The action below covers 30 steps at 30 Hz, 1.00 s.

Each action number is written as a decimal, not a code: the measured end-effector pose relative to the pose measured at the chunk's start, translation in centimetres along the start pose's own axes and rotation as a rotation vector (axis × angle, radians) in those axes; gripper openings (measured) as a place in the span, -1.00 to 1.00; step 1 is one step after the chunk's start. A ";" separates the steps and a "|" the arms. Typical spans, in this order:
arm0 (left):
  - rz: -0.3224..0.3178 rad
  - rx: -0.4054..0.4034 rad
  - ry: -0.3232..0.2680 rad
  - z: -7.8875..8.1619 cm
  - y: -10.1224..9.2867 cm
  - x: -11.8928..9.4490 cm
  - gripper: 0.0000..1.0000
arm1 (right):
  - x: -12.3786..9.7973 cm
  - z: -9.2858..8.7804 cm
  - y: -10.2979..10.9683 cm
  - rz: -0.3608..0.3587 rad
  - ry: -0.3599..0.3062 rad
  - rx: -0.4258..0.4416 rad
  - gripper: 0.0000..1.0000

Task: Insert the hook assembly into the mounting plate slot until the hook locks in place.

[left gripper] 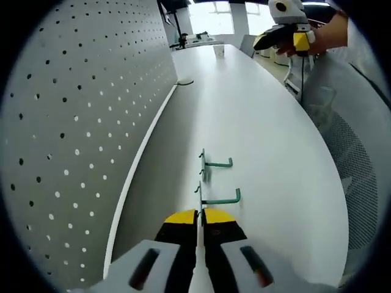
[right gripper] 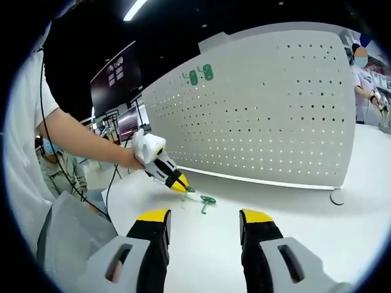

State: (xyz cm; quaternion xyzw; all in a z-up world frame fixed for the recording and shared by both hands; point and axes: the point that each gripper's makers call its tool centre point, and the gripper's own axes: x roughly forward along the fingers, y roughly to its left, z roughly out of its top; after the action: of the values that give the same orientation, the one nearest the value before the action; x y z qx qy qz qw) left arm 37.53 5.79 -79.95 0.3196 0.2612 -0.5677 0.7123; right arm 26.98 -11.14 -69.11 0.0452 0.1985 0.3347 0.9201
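Your left tool (left gripper: 200, 221) was clenched on a thin white piece, ends hidden; green hooks (left gripper: 215, 180) lay just beyond; right tool (right gripper: 204, 223) released.

The left tool (left gripper: 200, 227) has two black jaws capped with yellow tips, set on pale grey bases with dark oblong slots at the bottom of the frame. The right tool (right gripper: 204, 227) matches it: black jaws, yellow tips, grey slotted bases. At the left of the right gripper view, the person wears a short white sleeve (right gripper: 27, 116), and a thin black cable (right gripper: 44, 131) runs down across it.
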 end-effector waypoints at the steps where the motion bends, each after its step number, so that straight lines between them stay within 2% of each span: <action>1: 0.010 -0.003 -0.008 0.1 0.1 -0.1 -0.96 | 0.0 0.1 0.0 0.000 -0.002 0.003 -0.14; 13: 0.132 -0.114 -0.159 2.3 1.2 -3.2 -0.96 | 0.2 0.0 0.2 0.006 0.006 -0.021 -0.14; 30: 0.309 -0.228 -0.342 4.7 1.2 -8.2 -0.96 | 0.5 0.2 0.7 0.020 0.005 -0.046 -0.13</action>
State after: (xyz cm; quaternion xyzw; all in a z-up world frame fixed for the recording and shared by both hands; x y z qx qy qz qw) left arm 36.95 7.71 -70.60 0.1729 0.1473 -0.4650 0.8557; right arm 26.98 -10.30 -68.91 0.0252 0.1926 0.3483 0.9170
